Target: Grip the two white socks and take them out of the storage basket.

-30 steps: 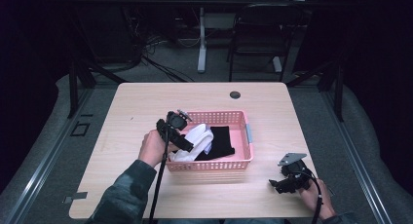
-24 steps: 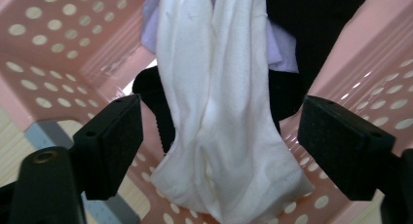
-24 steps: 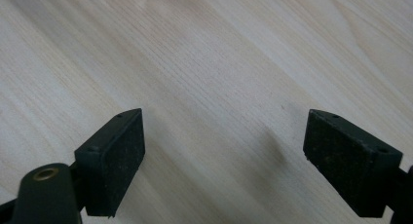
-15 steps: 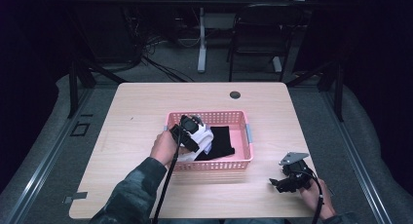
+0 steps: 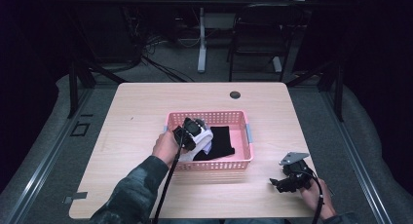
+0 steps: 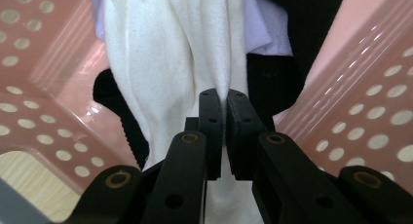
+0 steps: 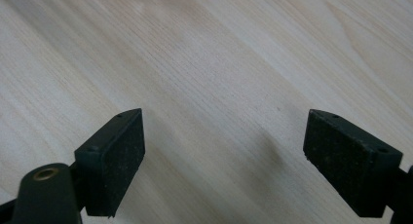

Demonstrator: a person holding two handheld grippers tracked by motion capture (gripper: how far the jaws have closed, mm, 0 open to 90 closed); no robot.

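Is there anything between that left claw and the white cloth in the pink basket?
Nothing visible. The left gripper has just closed its jaws on a fold of the white cloth, which lies over a black cloth inside the pink basket. The right gripper rests open over bare table.

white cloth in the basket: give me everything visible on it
The white cloth is soft, matte, woven-looking fabric, crumpled into long folds. It lies in the left half of the pink perforated basket, partly over a black garment, with a pale lilac piece beside it. The left tongs have just been closing and now pinch one raised fold between their pads.
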